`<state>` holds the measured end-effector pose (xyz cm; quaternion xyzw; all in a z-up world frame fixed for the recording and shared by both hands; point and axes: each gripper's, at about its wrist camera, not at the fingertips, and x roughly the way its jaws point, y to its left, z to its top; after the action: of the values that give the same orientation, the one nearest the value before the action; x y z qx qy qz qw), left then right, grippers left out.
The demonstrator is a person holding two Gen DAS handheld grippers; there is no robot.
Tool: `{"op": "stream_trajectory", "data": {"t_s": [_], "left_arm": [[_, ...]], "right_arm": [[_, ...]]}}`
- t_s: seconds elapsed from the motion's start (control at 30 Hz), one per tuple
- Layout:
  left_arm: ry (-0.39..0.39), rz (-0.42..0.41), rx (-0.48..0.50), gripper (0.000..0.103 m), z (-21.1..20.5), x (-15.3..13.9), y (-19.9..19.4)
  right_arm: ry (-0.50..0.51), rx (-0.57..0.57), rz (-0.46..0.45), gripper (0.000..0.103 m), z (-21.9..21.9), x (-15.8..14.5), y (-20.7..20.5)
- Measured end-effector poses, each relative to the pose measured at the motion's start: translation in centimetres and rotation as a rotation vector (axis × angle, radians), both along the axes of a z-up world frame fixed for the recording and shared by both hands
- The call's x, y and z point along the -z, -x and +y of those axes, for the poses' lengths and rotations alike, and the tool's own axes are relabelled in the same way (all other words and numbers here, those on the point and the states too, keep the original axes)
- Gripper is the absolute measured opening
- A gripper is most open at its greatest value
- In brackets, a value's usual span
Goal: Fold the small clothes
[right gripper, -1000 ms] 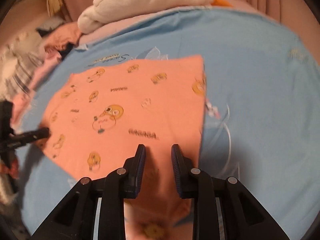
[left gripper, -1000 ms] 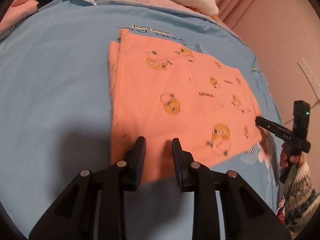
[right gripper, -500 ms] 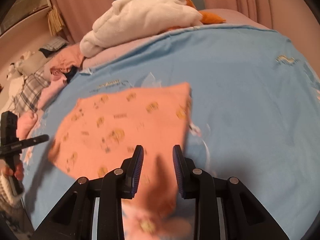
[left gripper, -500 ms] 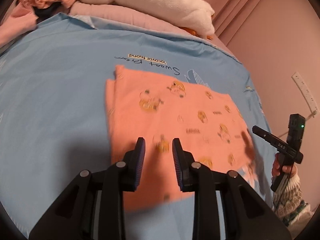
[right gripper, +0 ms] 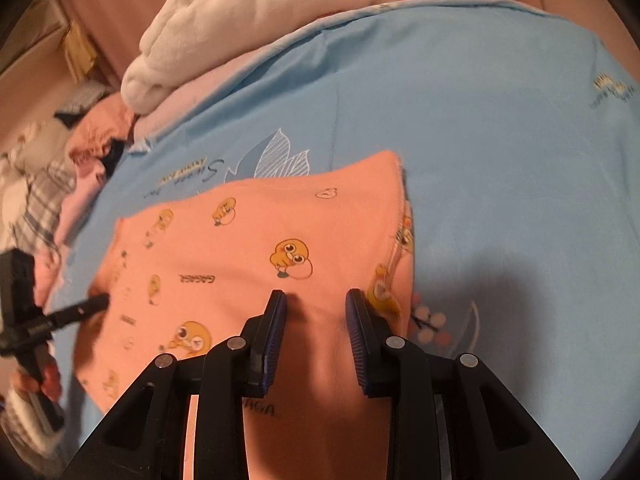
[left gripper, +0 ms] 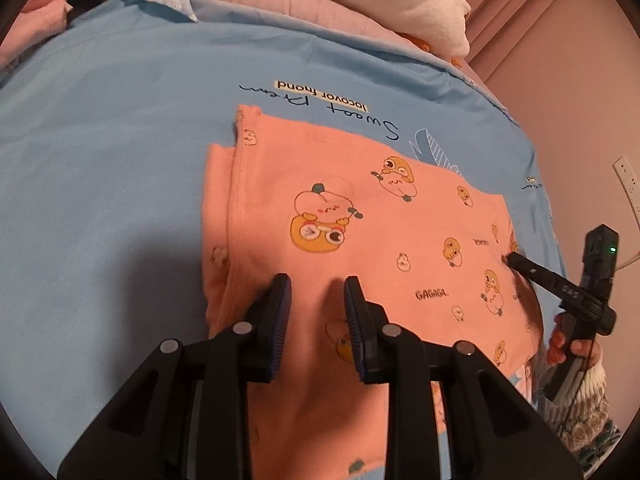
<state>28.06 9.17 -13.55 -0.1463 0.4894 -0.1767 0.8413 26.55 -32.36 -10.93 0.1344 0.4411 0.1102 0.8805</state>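
Closest to you, your left gripper (left gripper: 314, 292) has its jaws set narrow with nothing pinched. The peach cartoon-print garment (left gripper: 360, 240) just shows through the gap, and I can't tell if the tips touch it or hover above. Same for your right gripper (right gripper: 316, 304): a narrow gap, nothing clamped, peach fabric underneath.

The garment lies flat on the blue bedsheet (left gripper: 100, 160), already folded at least once by the look of the doubled hem at 9 o'clock in the left wrist view. From the left gripper it spreads toward 12 and 2 o'clock, with its long axis running from about 10 to 4. From the right gripper it runs out to 10 o'clock, with its stitched side edge at 1 o'clock.

So you're at opposite ends of the near long edge, and neither hand is clearly nearer. My guess is the next fold carries that edge toward 12.

Further back at 12 o'clock there's a white plush blanket (right gripper: 248, 20) piled up, well apart from the garment.
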Motion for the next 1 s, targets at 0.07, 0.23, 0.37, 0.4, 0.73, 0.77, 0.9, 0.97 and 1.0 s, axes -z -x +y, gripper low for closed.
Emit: {"op": "stream_trajectory", "data": {"t_s": [0.07,0.23,0.37,0.4,0.73,0.77,0.9,0.97,1.0], "left_arm": [[-0.006,-0.016,0.003,0.039,0.2,-0.9,1.6],[-0.015,-0.036,0.008,0.046,0.7,-1.7,5.7],[0.009,-0.017,-0.015,0.053,1.5,-1.7,8.7],[0.017,-0.012,-0.026,0.055,1.6,-1.7,9.4],[0.112,0.056,-0.096,0.062,2.0,-0.9,14.7],[0.118,0.056,-0.097,0.062,1.9,-1.0,15.0],[0.155,0.055,-0.1,0.073,1.3,-1.4,15.9],[0.176,0.057,-0.096,0.077,0.9,-1.5,16.1],[0.185,0.056,-0.091,0.081,0.7,-1.6,16.2]], "right_arm": [[-0.028,0.006,-0.019,0.038,-0.7,-0.9,1.7],[-0.068,0.039,-0.031,0.047,-2.9,-2.1,5.3],[-0.151,0.059,-0.004,0.047,-4.3,-2.2,7.8],[-0.196,0.059,0.016,0.049,-4.9,-2.0,8.7],[-0.404,0.105,0.146,0.054,-5.1,1.3,12.7],[-0.423,0.114,0.155,0.054,-5.0,1.8,12.9],[-0.425,0.111,0.128,0.054,-4.0,1.7,13.3],[-0.436,0.113,0.119,0.054,-4.0,1.9,13.6],[-0.446,0.114,0.115,0.054,-3.9,2.0,13.4]]}}
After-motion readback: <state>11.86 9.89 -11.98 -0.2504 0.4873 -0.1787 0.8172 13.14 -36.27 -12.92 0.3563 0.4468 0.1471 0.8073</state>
